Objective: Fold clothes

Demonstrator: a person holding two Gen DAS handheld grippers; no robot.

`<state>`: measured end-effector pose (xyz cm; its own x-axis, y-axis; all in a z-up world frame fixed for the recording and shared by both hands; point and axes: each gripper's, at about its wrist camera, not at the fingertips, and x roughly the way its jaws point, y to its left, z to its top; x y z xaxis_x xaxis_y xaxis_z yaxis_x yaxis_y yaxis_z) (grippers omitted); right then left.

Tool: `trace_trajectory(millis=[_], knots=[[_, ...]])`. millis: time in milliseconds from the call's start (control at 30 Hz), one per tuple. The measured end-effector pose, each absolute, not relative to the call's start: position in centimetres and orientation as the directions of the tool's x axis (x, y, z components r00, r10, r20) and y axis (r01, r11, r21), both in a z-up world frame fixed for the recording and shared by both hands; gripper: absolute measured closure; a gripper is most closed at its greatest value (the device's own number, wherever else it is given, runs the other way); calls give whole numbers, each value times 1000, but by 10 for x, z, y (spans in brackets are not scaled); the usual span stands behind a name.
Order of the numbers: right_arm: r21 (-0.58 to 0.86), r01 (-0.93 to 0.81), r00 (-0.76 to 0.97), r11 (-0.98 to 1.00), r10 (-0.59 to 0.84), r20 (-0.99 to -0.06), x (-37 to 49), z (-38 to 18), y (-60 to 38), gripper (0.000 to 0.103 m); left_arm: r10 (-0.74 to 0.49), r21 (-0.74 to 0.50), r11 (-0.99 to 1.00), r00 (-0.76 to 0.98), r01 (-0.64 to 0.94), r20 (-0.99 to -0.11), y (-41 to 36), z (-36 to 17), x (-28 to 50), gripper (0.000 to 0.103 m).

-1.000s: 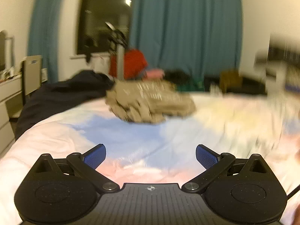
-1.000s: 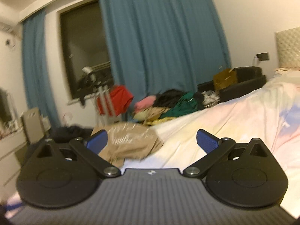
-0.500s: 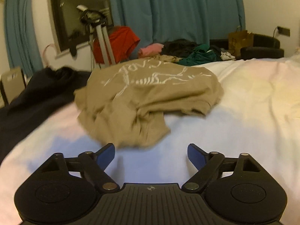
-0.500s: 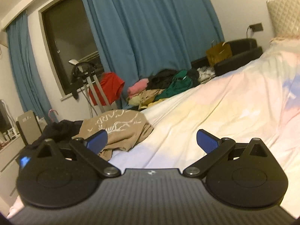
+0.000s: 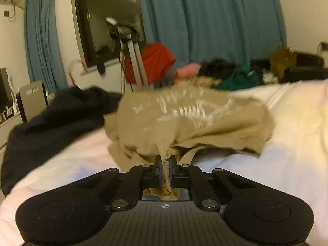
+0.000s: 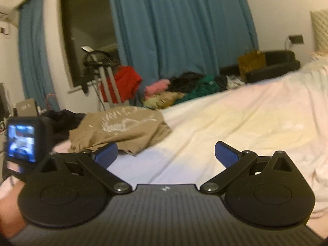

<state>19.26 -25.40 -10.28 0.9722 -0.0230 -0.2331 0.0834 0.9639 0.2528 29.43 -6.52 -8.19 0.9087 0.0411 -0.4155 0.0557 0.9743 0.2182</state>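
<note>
Tan T-shirt (image 5: 184,123): crumpled in a heap on the bed (image 5: 287,164), white print facing up, near the bed's left edge as the cameras look across it.
Nearest fold: a bunched bit of the shirt's near hem runs straight into the left tongs (image 5: 165,169), pulled into a thin ridge between the blue pads.
Left tongs: closed tight on that fold of the tan T-shirt, cloth showing in front of and behind the pads.
Right tongs (image 6: 166,153): spread wide, nothing between the pads, hovering over bare sheet; the shirt lies ahead and to their left, just past the left pad, apart from it.
Dark garment (image 5: 61,119): heaped at the bed's left edge, touching the shirt's far-left side.
Clothes pile (image 6: 184,90): pink, black, green and yellow pieces beyond the bed's far edge, under the blue curtain (image 6: 184,30).
Left rig's camera (image 6: 21,141): its lit screen shows at the left of the right wrist view.
</note>
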Motion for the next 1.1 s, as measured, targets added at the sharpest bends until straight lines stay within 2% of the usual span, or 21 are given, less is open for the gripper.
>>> trace_trajectory(millis=[233, 400, 633, 800, 933, 1100], knots=[[220, 63, 991, 973, -36, -127, 174, -91, -247, 0, -21, 158, 984, 929, 85, -368, -20, -23, 203, 98], [280, -10, 990, 960, 49, -133, 149, -82, -248, 0, -20, 174, 982, 957, 73, -289, -1, 15, 123, 98], [338, -65, 980, 939, 124, -158, 115, -62, -239, 0, -34, 82, 995, 966, 56, -258, 35, 37, 49, 98], [235, -126, 962, 964, 177, -210, 103, -64, -209, 0, -36, -72, 997, 944, 13, -329, 79, 13, 47, 98], [151, -197, 933, 969, 233, -275, 105, -74, -176, 0, -102, -313, 949, 912, -30, -397, 125, -2, 48, 98], [30, -263, 884, 964, 253, -392, 135, -95, -120, 0, -137, -417, 909, 920, -31, -367, 156, -8, 53, 98]])
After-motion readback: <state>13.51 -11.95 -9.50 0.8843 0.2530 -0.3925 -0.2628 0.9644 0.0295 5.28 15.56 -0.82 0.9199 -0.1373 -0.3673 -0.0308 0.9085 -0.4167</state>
